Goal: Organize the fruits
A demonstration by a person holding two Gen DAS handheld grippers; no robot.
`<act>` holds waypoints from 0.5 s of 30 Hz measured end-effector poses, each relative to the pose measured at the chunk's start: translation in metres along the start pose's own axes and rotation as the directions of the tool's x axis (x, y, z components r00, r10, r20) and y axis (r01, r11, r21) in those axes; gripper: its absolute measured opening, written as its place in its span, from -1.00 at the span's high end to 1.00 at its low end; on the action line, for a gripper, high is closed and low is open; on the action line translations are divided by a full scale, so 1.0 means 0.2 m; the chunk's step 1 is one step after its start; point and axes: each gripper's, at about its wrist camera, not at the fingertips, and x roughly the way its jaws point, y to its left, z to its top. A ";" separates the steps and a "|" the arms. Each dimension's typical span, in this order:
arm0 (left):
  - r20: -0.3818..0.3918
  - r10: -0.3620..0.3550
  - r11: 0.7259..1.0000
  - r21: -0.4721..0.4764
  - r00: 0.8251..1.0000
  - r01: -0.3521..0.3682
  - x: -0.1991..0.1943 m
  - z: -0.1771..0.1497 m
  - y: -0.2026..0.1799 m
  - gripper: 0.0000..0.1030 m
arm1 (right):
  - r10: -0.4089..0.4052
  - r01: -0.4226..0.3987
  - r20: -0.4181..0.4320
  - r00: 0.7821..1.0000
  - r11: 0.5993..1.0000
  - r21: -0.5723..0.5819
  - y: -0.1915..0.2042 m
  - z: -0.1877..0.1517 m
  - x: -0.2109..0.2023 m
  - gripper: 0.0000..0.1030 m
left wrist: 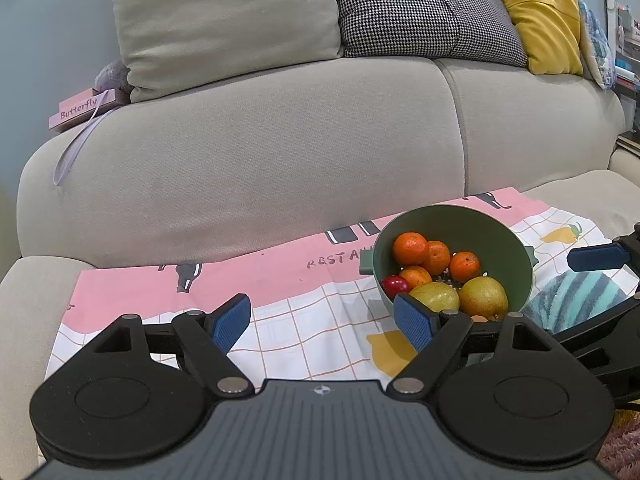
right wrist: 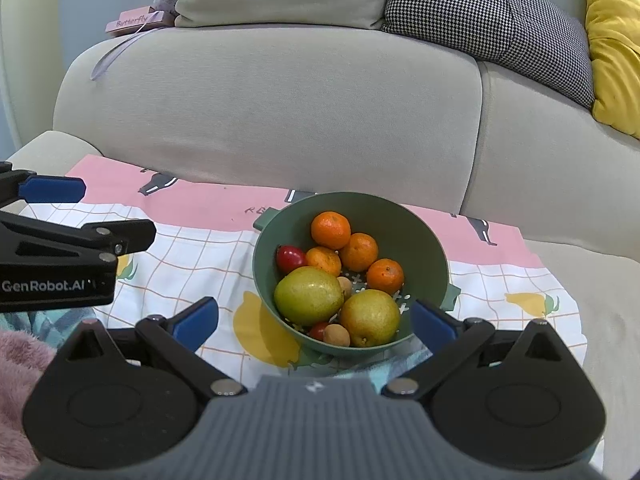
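A green colander bowl (right wrist: 404, 220) stands on a pink and checked cloth (right wrist: 200, 208) laid over the sofa seat. In it lie several mandarins (right wrist: 330, 229), two yellow-green pears (right wrist: 309, 295), a red plum-like fruit (right wrist: 291, 258) and small brown longans (right wrist: 336, 335). My right gripper (right wrist: 316, 322) hangs open just in front of the bowl, fingers spread to either side of its near rim. My left gripper (left wrist: 322, 320) is open too, left of the bowl (left wrist: 476, 224), with its right finger near the rim. The pears (left wrist: 483, 298) and mandarins (left wrist: 409, 248) show there as well.
A beige sofa back (right wrist: 280, 100) rises right behind the cloth, with beige, houndstooth and yellow cushions (left wrist: 536, 16) on top. A pink "Butterfly" box (left wrist: 82, 109) sits on the sofa's left arm. A pink fluffy blanket (right wrist: 20, 368) lies at the near left.
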 end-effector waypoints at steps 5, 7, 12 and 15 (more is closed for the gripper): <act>-0.001 -0.006 1.000 -0.004 1.000 0.006 0.00 0.01 0.01 -0.85 | 0.000 0.000 -0.002 1.000 1.000 0.000 0.00 0.00 0.00 -0.92; 0.000 -0.009 1.000 -0.008 1.000 0.009 -0.01 0.01 0.01 -0.85 | 0.000 0.000 -0.002 1.000 1.000 0.000 0.00 0.00 0.00 -0.92; 0.000 -0.019 1.000 -0.017 1.000 0.019 -0.01 0.01 0.02 -0.85 | 0.000 0.000 -0.003 1.000 1.000 0.000 0.00 -0.01 0.00 -0.92; -0.002 -0.019 1.000 -0.019 1.000 0.019 -0.01 0.01 0.02 -0.85 | 0.000 0.000 -0.004 1.000 1.000 -0.001 0.00 -0.01 0.01 -0.92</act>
